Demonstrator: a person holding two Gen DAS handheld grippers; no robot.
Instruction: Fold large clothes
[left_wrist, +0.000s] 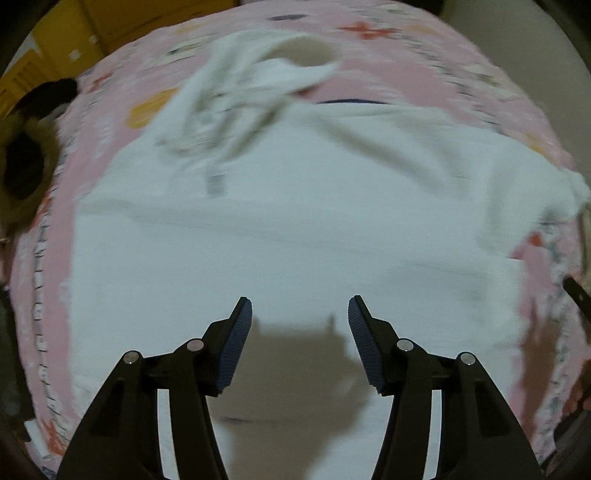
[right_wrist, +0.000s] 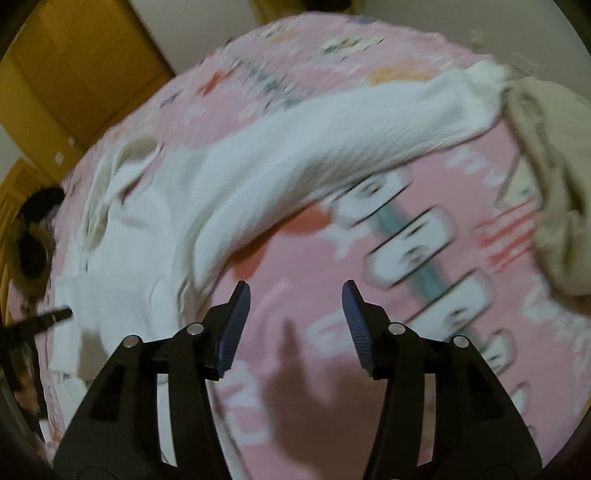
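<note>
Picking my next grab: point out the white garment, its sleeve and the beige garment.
white garment (left_wrist: 280, 251), left wrist view, flat body panel.
sleeve (right_wrist: 332, 144), right wrist view, mid-length of it.
beige garment (right_wrist: 561, 192), right wrist view, bunched middle.

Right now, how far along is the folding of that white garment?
Early on, I'd judge. Done: the white garment lies mostly spread on the pink bedsheet. In hand: nothing; the left gripper and right gripper are both open and empty. Left: its sleeve stretches sideways and its collar end is bunched, so the folds remain.
</note>
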